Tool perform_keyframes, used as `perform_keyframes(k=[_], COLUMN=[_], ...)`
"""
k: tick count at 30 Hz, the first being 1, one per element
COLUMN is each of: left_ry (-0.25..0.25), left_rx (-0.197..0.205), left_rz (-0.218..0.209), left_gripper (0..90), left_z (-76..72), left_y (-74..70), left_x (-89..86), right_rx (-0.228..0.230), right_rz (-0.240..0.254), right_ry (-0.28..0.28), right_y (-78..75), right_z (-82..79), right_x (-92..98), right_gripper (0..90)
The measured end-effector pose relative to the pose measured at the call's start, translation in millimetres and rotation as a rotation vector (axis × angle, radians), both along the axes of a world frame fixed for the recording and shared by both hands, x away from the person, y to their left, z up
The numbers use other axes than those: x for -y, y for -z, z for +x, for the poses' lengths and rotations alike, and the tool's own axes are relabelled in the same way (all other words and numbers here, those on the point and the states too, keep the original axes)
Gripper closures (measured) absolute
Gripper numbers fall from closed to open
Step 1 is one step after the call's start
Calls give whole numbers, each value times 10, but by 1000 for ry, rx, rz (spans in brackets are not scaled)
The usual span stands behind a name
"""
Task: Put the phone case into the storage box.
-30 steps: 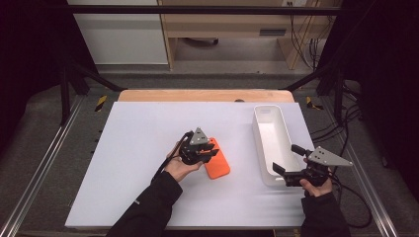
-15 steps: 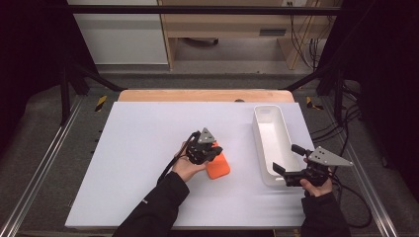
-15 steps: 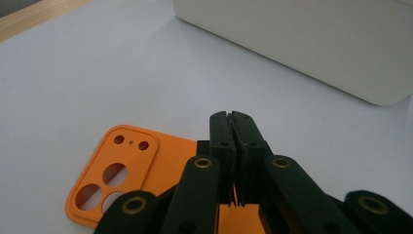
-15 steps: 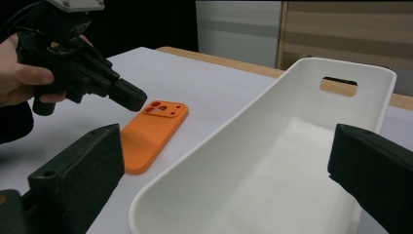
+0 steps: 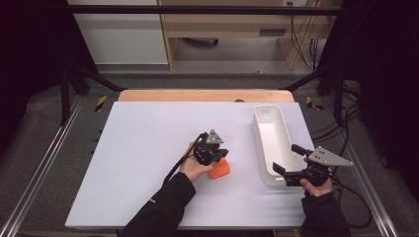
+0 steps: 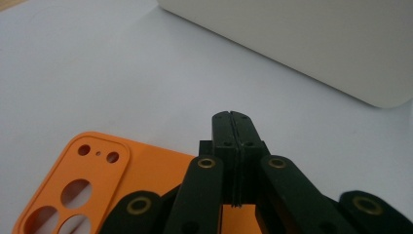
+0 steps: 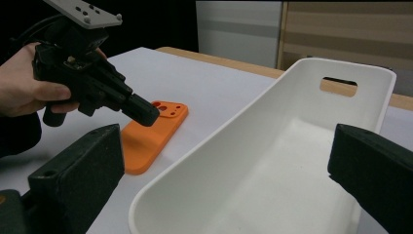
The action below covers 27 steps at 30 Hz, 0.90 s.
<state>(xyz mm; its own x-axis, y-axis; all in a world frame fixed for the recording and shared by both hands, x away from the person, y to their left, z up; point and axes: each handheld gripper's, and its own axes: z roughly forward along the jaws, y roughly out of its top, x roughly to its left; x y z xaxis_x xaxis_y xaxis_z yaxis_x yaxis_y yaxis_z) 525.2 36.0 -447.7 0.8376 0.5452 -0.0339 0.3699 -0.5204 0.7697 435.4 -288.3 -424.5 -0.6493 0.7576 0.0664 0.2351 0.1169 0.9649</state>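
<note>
Left gripper (image 5: pixel 216 154) hovers over the orange case (image 5: pixel 219 170) near the middle of the white desk (image 5: pixel 148 133), jaws just clenched flat together with nothing between them; in the left gripper view the case lies under and left of the jaws, camera cutouts up. In the right gripper view the left gripper's tip sits just above the case, touching or not cannot be told. Case lies flat, left of the white bin (image 5: pixel 272 140) and apart from it. Right gripper (image 5: pixel 291 165) at the bin's near end, jaws released wide, one on either side of the bin's near rim, holding nothing.
</note>
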Motion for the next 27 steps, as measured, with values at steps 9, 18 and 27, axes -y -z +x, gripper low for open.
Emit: perform_keyframes(k=[9,18,27], left_ry=[23,45,55], left_rx=[-15,-34,-23], left_rz=[53,101,153], left_gripper=[897,897,897], left_z=[2,-8,-14], left_y=[105,181,208], left_x=[130,216,271], right_rx=[1,-1,-1], right_rz=[1,1,1], right_ry=[-1,-2,-3], right_y=[0,-2,-3], right_z=[2,0,0], right_x=[3,0,0], right_gripper=[4,4,4])
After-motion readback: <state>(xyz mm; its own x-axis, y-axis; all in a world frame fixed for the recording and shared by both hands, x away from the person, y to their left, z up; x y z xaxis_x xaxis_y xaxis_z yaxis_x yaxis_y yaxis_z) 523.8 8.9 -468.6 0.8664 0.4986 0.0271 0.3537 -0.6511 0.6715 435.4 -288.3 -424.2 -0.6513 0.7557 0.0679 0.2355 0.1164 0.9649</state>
